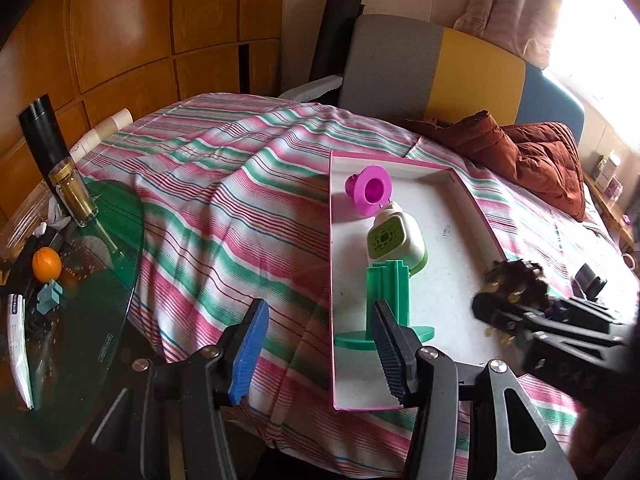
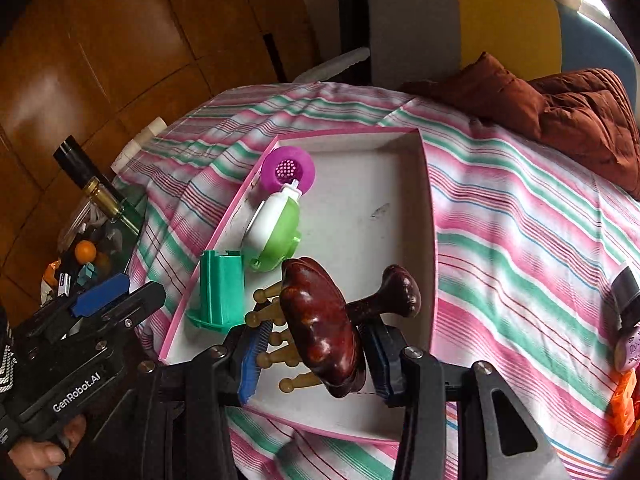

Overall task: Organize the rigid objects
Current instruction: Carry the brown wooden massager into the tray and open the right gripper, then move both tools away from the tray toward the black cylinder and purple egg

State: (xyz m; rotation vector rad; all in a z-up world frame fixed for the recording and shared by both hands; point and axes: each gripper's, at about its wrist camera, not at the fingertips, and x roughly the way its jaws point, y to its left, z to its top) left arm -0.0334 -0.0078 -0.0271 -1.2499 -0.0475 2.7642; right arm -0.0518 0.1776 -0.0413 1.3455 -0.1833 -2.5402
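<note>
A white tray with a pink rim (image 1: 440, 178) (image 2: 400, 138) lies on the striped cloth. In it are a pink funnel (image 1: 370, 189) (image 2: 288, 170), a green-and-white gadget (image 1: 394, 240) (image 2: 276, 228) and a green stand (image 1: 390, 300) (image 2: 222, 288). My right gripper (image 2: 316, 356) (image 1: 508, 308) is shut on a dark brown wooden massager (image 2: 320, 320) (image 1: 514, 284) with tan pegs, held over the tray's near end. My left gripper (image 1: 320, 356) (image 2: 124, 296) hangs open over the tray's left rim, nothing between its fingers.
A glass side table (image 1: 100, 280) at the left holds a jar (image 1: 74, 192), a black bottle (image 1: 42, 128) and an orange (image 1: 47, 264). A rust-brown jacket (image 2: 560, 112) lies at the back right. An orange toy (image 2: 624, 404) and a black cylinder (image 2: 626, 288) sit on the cloth at the right.
</note>
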